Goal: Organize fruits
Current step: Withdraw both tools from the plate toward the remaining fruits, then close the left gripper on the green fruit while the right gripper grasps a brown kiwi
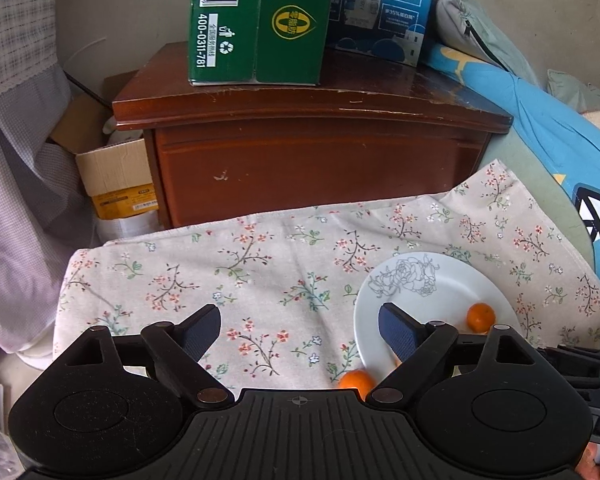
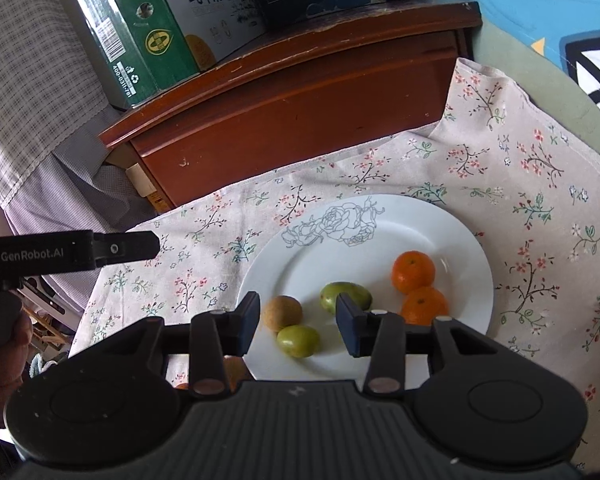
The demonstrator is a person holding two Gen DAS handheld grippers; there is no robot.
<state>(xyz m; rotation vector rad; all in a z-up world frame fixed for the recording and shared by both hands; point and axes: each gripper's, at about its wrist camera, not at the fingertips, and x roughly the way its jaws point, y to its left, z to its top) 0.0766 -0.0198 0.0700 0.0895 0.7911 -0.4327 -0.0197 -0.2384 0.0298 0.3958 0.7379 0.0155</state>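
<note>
the left gripper (image 1: 300, 332) gapes wide and empty over the cloth (image 1: 260, 264); the right gripper (image 2: 298, 320) hangs partly open, empty. two oranges (image 2: 414, 272), two green fruits (image 2: 298, 341) and a kiwi (image 2: 283, 313) lie on the plate (image 2: 380, 232); another orange (image 1: 356, 383) sits beside it.

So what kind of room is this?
Probably a bedroom at home: a dark wooden bedside cabinet stands beside a blue patterned quilt, with a white rose-printed plate of fruit on a floral cloth.
</note>
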